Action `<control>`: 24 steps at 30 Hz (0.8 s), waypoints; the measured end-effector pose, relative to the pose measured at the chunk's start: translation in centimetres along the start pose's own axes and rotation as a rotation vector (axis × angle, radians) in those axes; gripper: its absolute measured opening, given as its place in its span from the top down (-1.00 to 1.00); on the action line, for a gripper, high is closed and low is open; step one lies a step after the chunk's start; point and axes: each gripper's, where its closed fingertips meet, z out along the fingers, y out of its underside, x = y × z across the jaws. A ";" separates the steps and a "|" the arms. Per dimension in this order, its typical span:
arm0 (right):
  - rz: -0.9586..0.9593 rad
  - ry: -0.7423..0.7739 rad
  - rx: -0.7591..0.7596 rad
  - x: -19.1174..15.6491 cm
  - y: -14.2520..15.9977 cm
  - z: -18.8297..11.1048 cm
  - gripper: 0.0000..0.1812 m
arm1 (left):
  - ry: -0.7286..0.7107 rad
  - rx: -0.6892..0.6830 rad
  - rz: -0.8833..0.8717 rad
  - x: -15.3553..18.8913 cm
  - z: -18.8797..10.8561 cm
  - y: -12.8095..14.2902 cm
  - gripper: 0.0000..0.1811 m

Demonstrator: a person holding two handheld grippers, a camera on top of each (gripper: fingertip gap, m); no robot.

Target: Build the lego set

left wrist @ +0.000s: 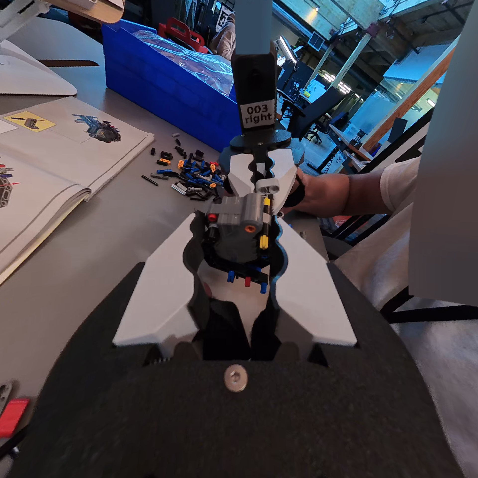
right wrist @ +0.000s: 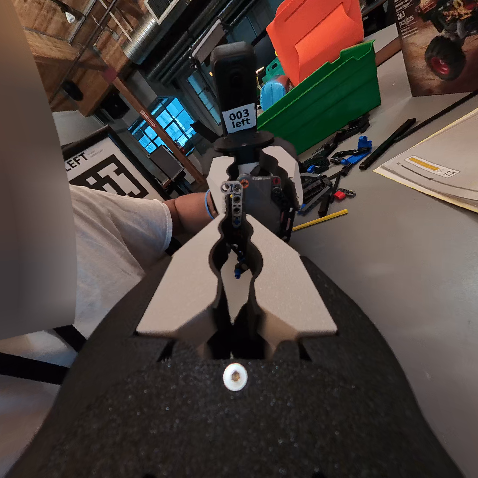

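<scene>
My left gripper (left wrist: 236, 216) is shut on a dark grey lego assembly (left wrist: 234, 227) with a black frame and red, yellow and blue pins, held above the table. My right gripper (right wrist: 236, 218) is shut on a light grey beam with holes (right wrist: 236, 204). The two grippers face each other tip to tip. The beam's end (left wrist: 267, 186) touches the top right of the assembly, by a yellow pin (left wrist: 266, 201). The right gripper shows in the left wrist view (left wrist: 258, 181). The left gripper (right wrist: 256, 204) and the assembly (right wrist: 261, 201) show in the right wrist view.
An open instruction booklet (left wrist: 64, 160), a pile of small pins (left wrist: 191, 176) and a blue bin (left wrist: 165, 77) lie to the left. A green bin (right wrist: 323, 103), an orange box (right wrist: 318, 38), the set's box (right wrist: 439, 46), loose black and blue parts (right wrist: 336, 160) and a yellow axle (right wrist: 320, 219) lie beyond. The grippers are tip to tip, or close to it. The yellow axle (right wrist: 320, 219) sits 11 centimeters or so from the ends of my left fingers.
</scene>
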 end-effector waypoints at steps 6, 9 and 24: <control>-0.043 0.029 -0.044 0.3 0.6 -0.1 0.93 | -0.022 -0.041 0.005 -0.2 0.2 0.6 0.47; -0.010 -0.007 -0.052 0.0 0.7 -0.2 0.93 | -0.034 -0.059 0.034 0.0 0.3 0.6 0.47; 0.001 -0.030 -0.149 0.5 1.9 0.0 0.93 | -0.051 -0.143 0.065 -0.3 0.3 2.0 0.47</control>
